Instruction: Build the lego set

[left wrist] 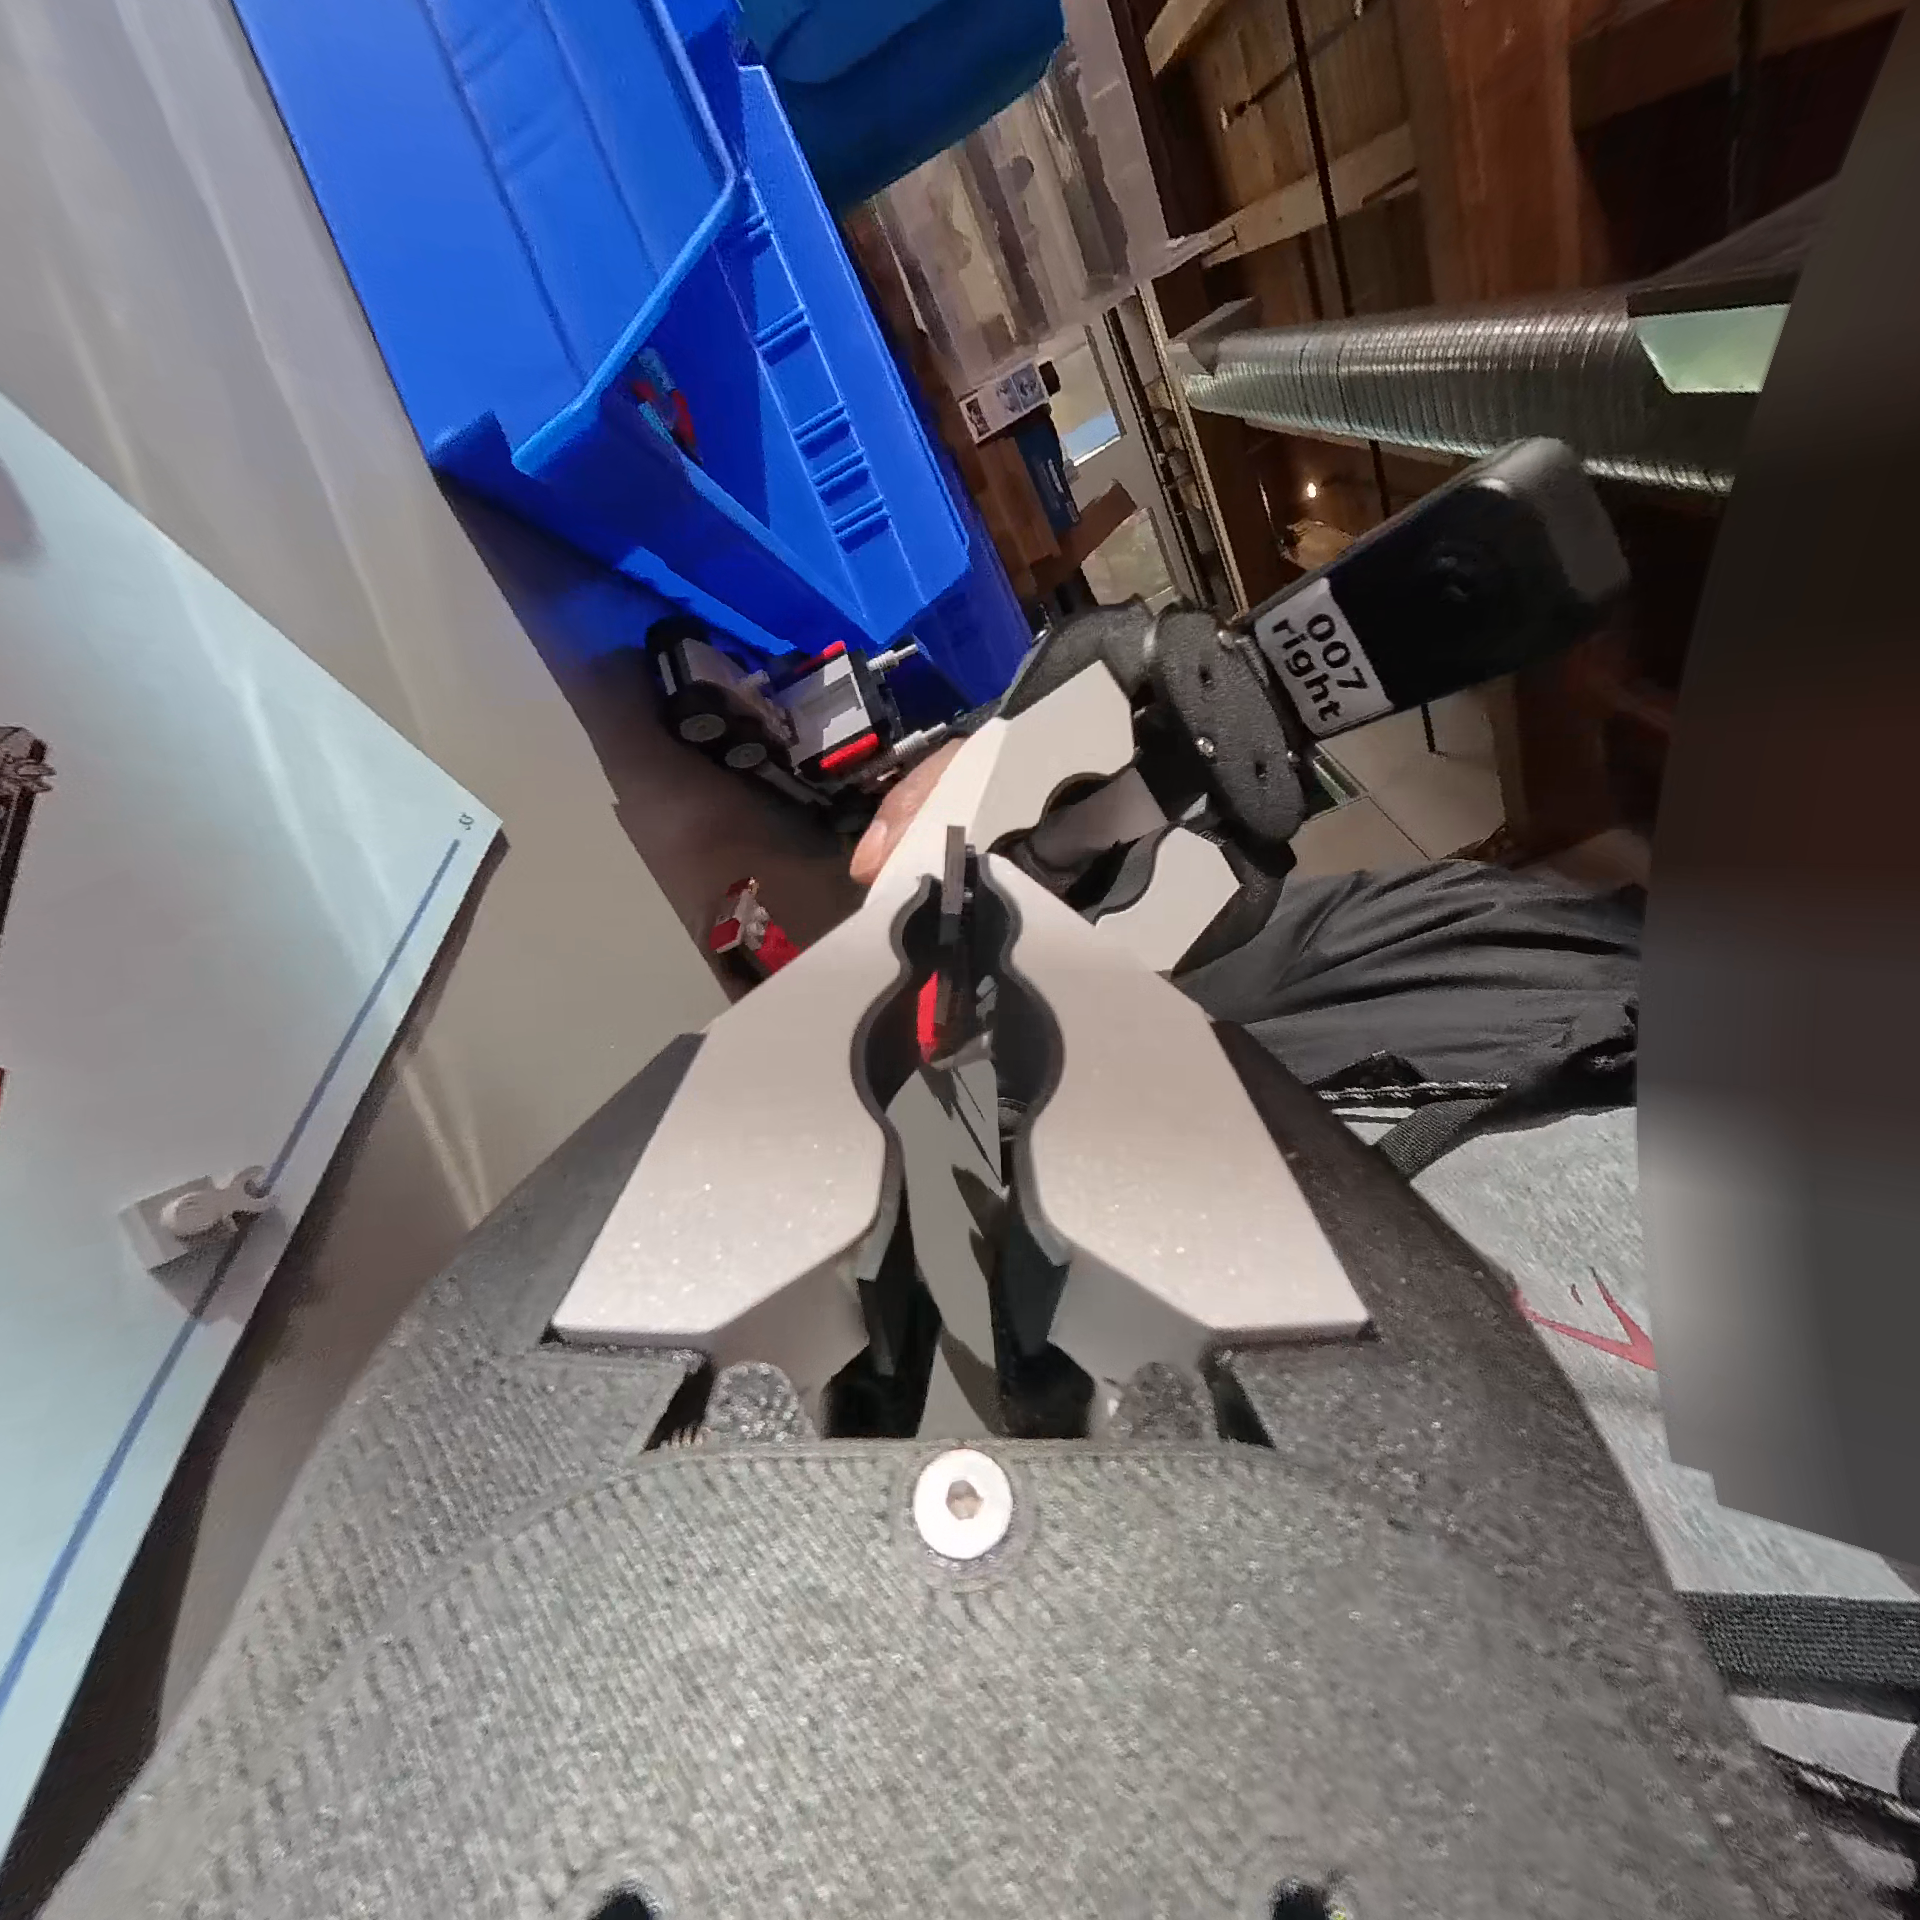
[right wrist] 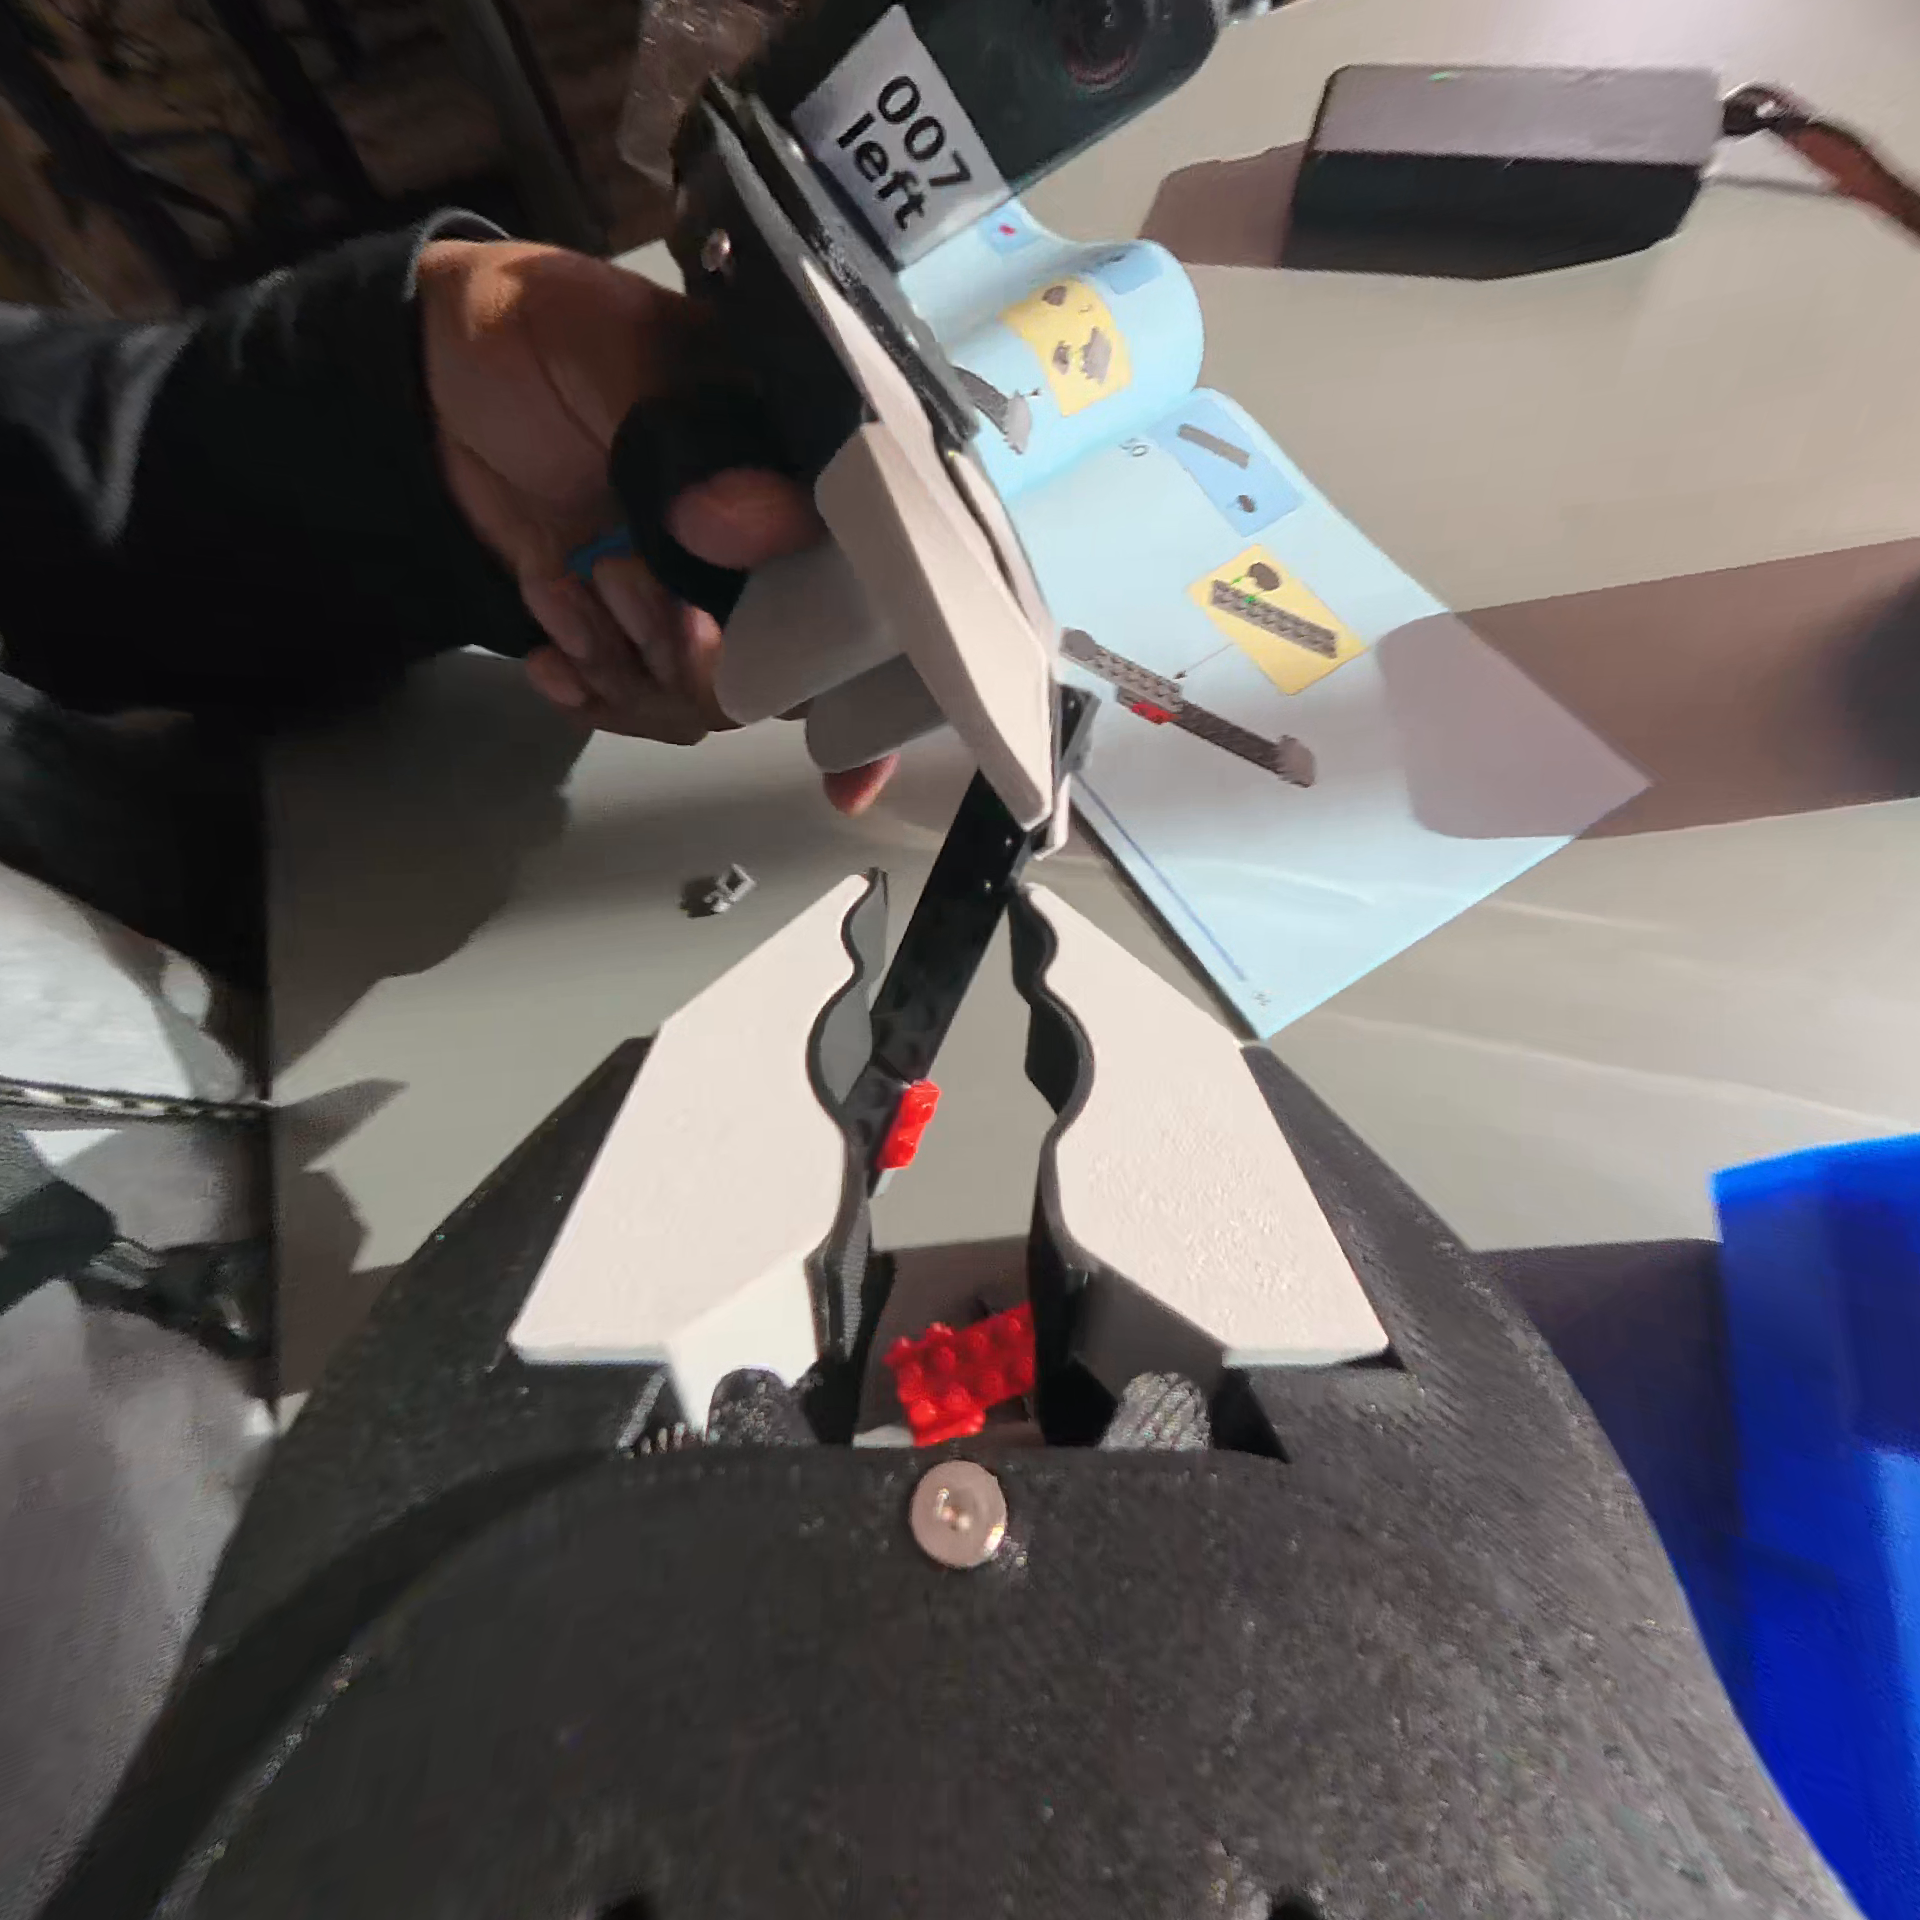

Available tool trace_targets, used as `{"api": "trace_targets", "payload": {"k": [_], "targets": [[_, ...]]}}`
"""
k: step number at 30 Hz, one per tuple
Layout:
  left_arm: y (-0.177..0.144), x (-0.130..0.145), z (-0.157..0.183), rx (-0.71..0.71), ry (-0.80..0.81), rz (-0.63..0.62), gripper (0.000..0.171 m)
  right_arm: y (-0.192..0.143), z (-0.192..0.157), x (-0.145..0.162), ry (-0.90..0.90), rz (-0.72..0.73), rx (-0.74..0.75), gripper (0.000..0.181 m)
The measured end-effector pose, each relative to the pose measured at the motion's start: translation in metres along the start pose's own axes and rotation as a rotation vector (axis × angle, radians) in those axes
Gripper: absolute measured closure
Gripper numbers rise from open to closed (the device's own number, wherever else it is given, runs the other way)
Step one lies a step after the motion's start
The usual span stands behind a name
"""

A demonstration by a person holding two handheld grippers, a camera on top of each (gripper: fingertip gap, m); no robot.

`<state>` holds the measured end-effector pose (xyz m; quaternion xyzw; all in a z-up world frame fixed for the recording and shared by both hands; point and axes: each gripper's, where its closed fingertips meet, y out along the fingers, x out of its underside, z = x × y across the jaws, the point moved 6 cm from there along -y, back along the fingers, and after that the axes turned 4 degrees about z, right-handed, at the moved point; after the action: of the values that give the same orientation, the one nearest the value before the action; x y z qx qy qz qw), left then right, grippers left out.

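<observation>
My left gripper (left wrist: 958, 883) is shut on the end of a long thin black plate (right wrist: 940, 966), seen edge-on between its fingers. A small red brick (right wrist: 907, 1124) is stuck to the plate's side. In the right wrist view the left gripper (right wrist: 1051, 795) holds the plate's far end. The plate slants down between the jaws of my right gripper (right wrist: 951, 891). These jaws stand a little apart around it, and the plate leans on the left pad. The instruction booklet (right wrist: 1299, 831) lies open on the table behind.
Red bricks (right wrist: 961, 1371) and a small dark piece (right wrist: 717, 891) lie on the grey table. A blue bin (left wrist: 623, 312), a part-built lego vehicle (left wrist: 769, 707) and a small red-and-white piece (left wrist: 748, 925) lie beyond. A black box (right wrist: 1496, 156) sits far back. My left and right fingertips are right by each other. My right tips are roughly 10 cm from the small dark piece (right wrist: 717, 891).
</observation>
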<state>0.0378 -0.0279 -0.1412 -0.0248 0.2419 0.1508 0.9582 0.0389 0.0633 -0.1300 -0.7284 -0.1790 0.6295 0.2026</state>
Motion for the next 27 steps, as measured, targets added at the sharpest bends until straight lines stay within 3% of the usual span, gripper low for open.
{"api": "trace_targets", "payload": {"k": [4, 10, 20, 25, 27], "targets": [[-0.005, -0.005, 0.004, 0.037, 0.008, 0.026, 0.165, 0.001, 0.002, -0.005, 0.118, 0.061, -0.035, 0.165], [-0.011, -0.020, 0.013, 0.153, -0.004, 0.160, 0.158, -0.001, 0.008, -0.019, 0.358, 0.256, -0.106, 0.176], [-0.017, -0.030, 0.023, 0.185, 0.108, 0.268, 0.155, -0.003, 0.008, -0.034, 0.677, 0.515, -0.226, 0.176], [-0.019, -0.030, 0.025, 0.174, 0.104, 0.316, 0.166, 0.006, 0.002, -0.035, 0.697, 0.531, -0.230, 0.174], [-0.026, -0.031, 0.022, 0.113, 0.080, 0.329, 0.166, 0.008, 0.003, -0.036, 0.617, 0.488, -0.193, 0.159]]}}
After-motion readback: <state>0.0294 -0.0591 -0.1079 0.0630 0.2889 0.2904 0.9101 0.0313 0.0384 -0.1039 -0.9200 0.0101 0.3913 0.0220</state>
